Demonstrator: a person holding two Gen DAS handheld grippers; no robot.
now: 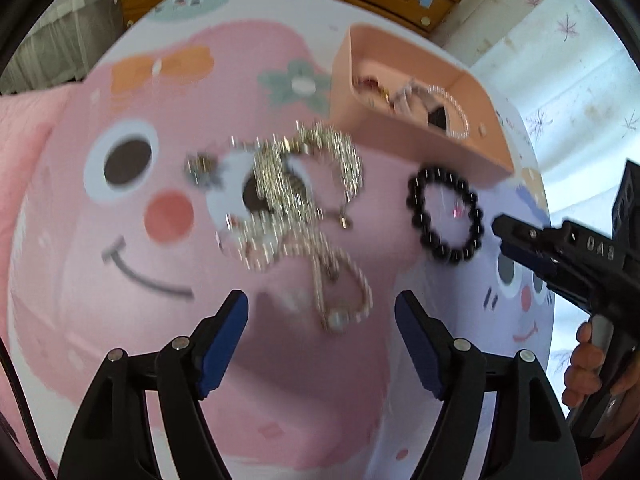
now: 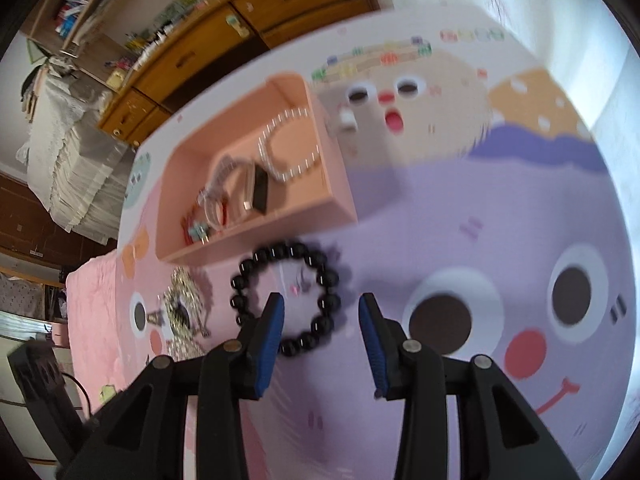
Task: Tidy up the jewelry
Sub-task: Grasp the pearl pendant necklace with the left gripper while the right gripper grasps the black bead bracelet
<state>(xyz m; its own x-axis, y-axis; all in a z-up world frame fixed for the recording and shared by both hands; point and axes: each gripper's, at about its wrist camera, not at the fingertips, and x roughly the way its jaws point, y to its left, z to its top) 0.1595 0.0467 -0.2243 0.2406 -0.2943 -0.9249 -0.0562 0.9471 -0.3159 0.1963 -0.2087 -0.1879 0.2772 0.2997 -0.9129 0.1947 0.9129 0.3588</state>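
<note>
A black bead bracelet lies on the cartoon-print cloth, just in front of a peach tray. In the right wrist view the bracelet lies just ahead of my open, empty right gripper, whose left finger overlaps its near edge. The tray holds a white bead bracelet and several other pieces. A tangled pile of silver chains lies ahead of my open, empty left gripper. The right gripper shows at the right of the left wrist view, near the bracelet.
The cloth has pink and lilac cartoon faces. A wooden drawer cabinet stands behind the surface. A small dark ornament lies left of the chains. A bed with white bedding is at far left.
</note>
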